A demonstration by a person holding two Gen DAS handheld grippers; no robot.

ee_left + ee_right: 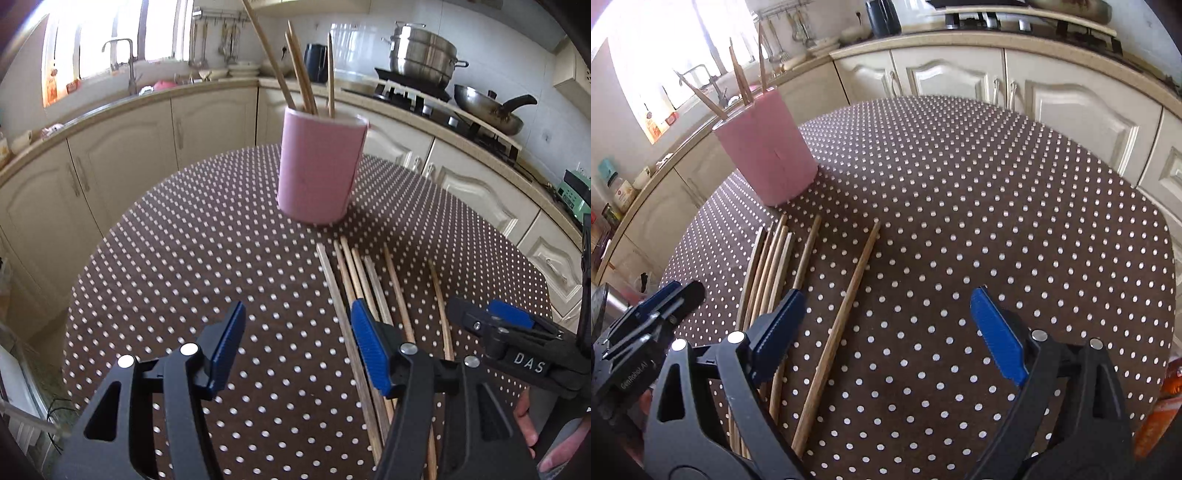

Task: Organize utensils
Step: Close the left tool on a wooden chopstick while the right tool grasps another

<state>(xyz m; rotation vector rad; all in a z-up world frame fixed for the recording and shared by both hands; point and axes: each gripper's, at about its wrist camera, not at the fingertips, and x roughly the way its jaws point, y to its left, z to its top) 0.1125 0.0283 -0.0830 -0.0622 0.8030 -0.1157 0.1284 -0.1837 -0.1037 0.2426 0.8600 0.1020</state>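
A pink cylindrical holder point(317, 166) point(768, 147) stands on the dotted table, with a few wooden chopsticks point(303, 74) point(738, 81) upright in it. Several more chopsticks point(369, 280) point(772, 266) lie side by side on the cloth in front of it. My left gripper point(295, 314) is open above the cloth, its right finger over the left of that row, and nothing lies between its pads. My right gripper point(888, 295) is wide open over the table. One separate chopstick point(842, 325) lies below its gap, untouched. Each gripper shows in the other's view point(476, 306) point(676, 291).
The table wears a brown cloth with white dots point(184, 258). Cream cabinets curve around behind it, with a sink tap point(125, 62), a steel pot point(421, 55) and a wok point(487, 107) on the stove. An orange object point(1160, 406) sits at the table's right edge.
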